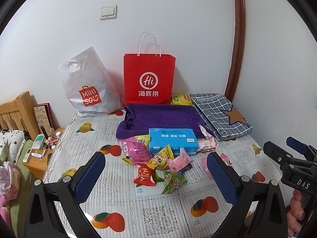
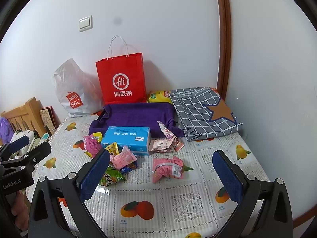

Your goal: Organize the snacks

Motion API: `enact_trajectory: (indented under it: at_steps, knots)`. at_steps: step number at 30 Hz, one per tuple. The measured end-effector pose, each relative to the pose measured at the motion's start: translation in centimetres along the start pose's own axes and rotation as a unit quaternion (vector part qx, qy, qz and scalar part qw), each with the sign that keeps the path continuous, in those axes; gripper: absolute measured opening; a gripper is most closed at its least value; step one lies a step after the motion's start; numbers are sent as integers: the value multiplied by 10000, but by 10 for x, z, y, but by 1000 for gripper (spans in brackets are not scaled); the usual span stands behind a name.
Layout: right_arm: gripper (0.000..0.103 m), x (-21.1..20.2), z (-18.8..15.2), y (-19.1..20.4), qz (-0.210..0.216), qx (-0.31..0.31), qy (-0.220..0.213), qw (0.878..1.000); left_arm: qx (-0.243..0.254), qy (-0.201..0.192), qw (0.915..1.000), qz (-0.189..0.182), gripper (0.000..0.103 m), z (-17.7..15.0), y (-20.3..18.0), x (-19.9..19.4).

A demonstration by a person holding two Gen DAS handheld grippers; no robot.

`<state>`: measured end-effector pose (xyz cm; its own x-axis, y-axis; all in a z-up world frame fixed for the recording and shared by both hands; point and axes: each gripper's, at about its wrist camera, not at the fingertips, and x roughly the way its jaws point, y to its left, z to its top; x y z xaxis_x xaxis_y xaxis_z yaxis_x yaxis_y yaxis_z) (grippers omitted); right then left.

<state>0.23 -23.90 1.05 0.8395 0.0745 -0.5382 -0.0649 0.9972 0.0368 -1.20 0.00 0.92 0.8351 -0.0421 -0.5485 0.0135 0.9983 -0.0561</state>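
Observation:
Several snack packets lie in a loose pile on the table: a red packet (image 1: 145, 175), a green one (image 1: 174, 180), a yellow one (image 1: 161, 157) and pink ones (image 1: 136, 149). A further pink packet (image 2: 168, 168) lies apart to the right. Behind them sits a blue tissue pack (image 1: 173, 141) against a purple towel-lined tray (image 1: 158, 117). My left gripper (image 1: 156, 178) hovers open over the pile, nothing between its fingers. My right gripper (image 2: 161, 178) is open too, above the lone pink packet. Each gripper shows at the edge of the other's view.
A red paper bag (image 1: 149, 78) and a grey plastic bag (image 1: 89, 87) stand against the wall. A folded checked cloth (image 1: 221, 115) lies at the back right, a yellow packet (image 1: 181, 99) behind the tray. A wooden nightstand (image 1: 39, 152) with small items stands left of the table.

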Motion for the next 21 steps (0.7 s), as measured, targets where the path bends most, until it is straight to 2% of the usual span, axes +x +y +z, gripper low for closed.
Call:
enact_trajectory:
  at_steps: [10, 16, 21]
  knots:
    - [103, -2, -3, 2, -42, -36, -33, 10000, 48, 30, 10000, 3, 103, 2, -5, 1]
    - [103, -1, -3, 4, -44, -69, -17, 10000, 138, -83, 9999, -32, 103, 0, -9, -1]
    - [103, 1, -4, 5, -55, -55, -5, 10000, 19, 20, 10000, 2, 103, -2, -6, 0]
